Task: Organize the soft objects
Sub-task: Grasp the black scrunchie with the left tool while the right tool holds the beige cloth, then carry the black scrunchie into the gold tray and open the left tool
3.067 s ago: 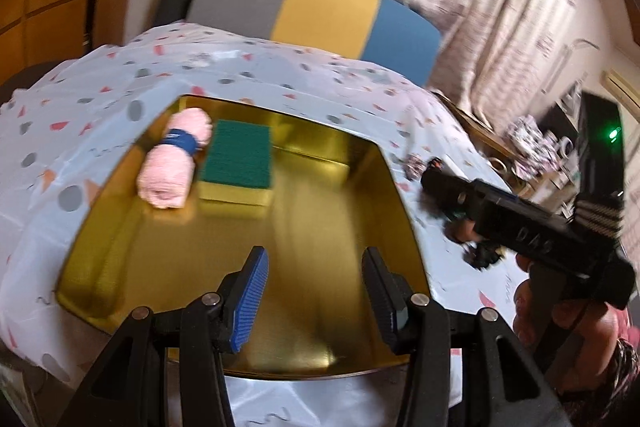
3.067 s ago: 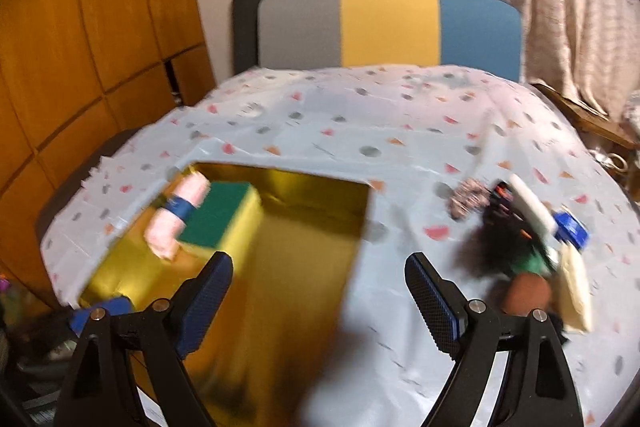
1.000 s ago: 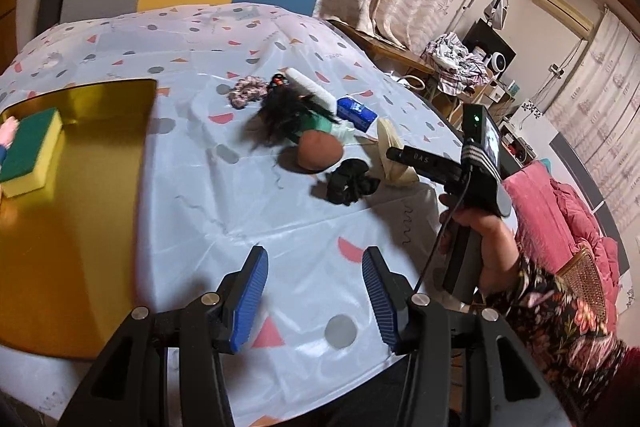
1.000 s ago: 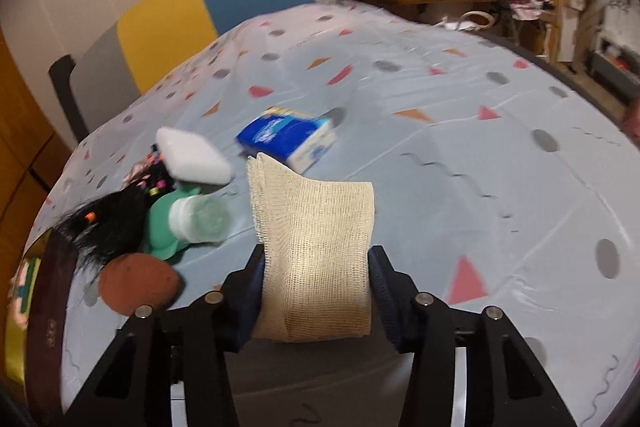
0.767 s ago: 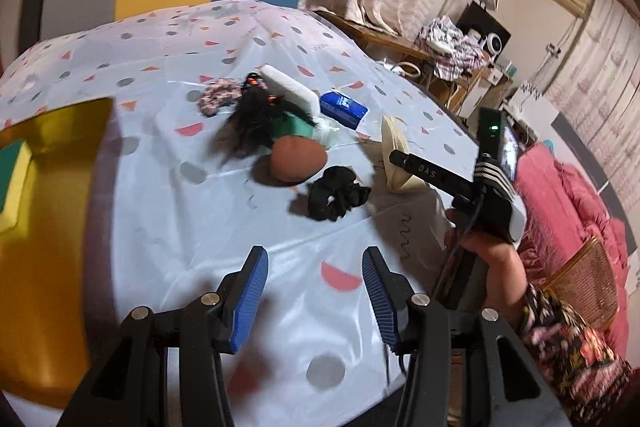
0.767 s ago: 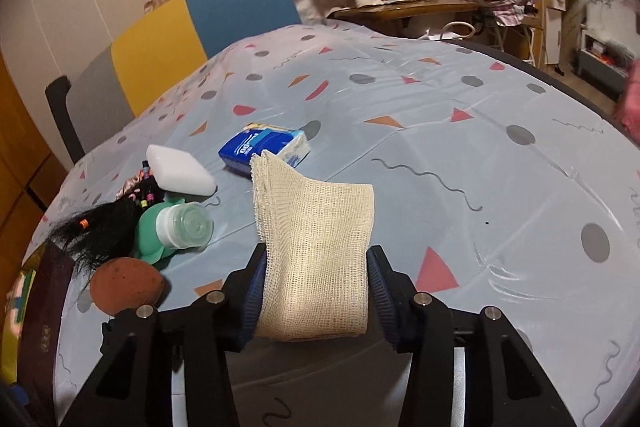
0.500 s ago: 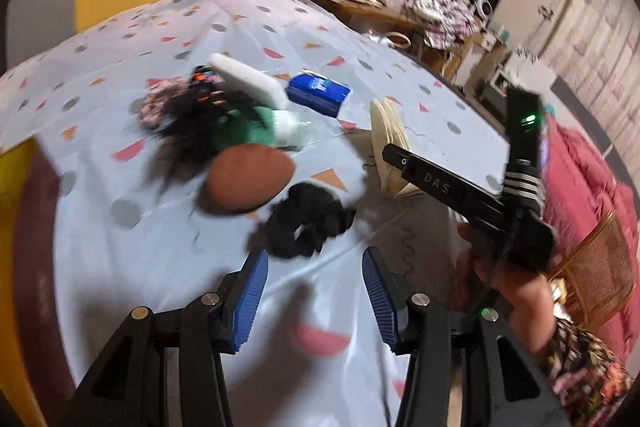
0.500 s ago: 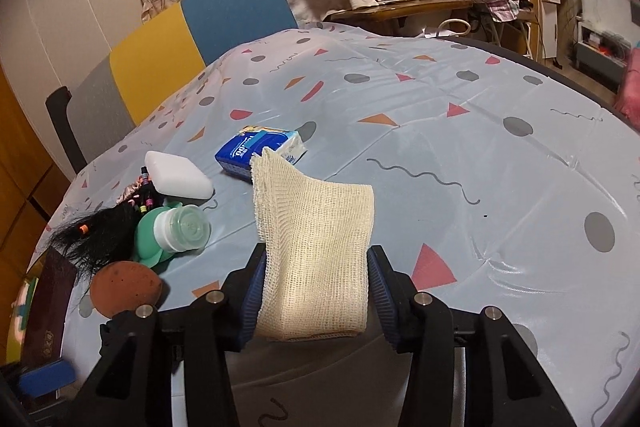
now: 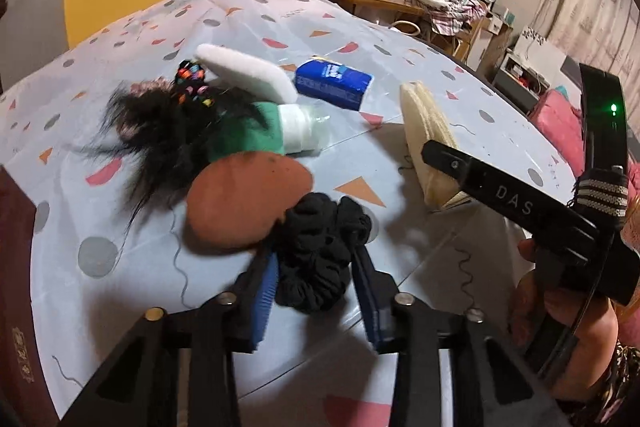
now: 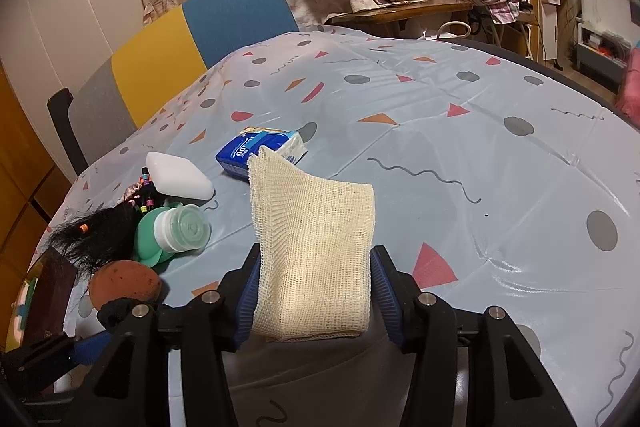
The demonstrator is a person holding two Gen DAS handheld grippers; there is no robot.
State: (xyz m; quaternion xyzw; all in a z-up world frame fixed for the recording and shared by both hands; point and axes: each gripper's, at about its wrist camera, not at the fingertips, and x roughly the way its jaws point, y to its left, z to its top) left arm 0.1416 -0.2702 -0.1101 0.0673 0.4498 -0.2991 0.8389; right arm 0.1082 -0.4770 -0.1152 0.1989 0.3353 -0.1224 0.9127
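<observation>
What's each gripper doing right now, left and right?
Left gripper: open, fingers either side of the black scrunchie, not clamped.
Right gripper: shut on the beige mesh cloth.

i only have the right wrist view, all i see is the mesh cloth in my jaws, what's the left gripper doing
Observer: The left gripper has its fingers either side of a black scrunchie on the table; the jaws are not yet closed on it.
Operator: anything touching the scrunchie
Observer: Yes, the brown oval sponge lies right against its far left edge.
Operator: is my cloth clear of the table
Observer: From the left wrist view the cream mesh cloth stands on edge in the right gripper; whether its lower edge touches the tablecloth cannot be told.
</observation>
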